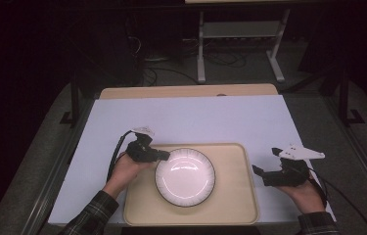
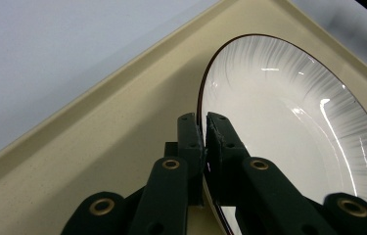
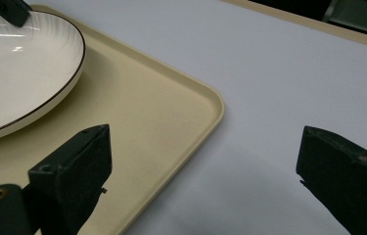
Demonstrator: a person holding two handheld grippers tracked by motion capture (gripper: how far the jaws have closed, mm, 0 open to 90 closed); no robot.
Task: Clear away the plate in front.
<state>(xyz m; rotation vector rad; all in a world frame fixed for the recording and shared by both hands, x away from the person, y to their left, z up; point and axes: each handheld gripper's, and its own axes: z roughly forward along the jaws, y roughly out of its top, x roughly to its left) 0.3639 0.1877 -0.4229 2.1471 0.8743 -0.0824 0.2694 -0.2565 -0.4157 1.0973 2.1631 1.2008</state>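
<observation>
White round ceramic plate point(image 1: 185, 177) with a thin dark rim sits lower centre on the beige plastic tray point(image 1: 235, 196). The left gripper point(image 1: 164, 155) pinches its left rim; the right gripper point(image 1: 258, 171), jaws spread, hovers at the tray's right edge.

You have one white plate point(image 1: 185, 177) with a dark rim, centre of the high view. One beige tray point(image 1: 235, 196) under it. Two grippers: left gripper point(image 1: 164, 155) at centre left, right gripper point(image 1: 258, 172) at lower right. One pale table sheet point(image 1: 195, 120). Upper frame dark; possibly one metal stand point(image 1: 240, 34) there.
</observation>
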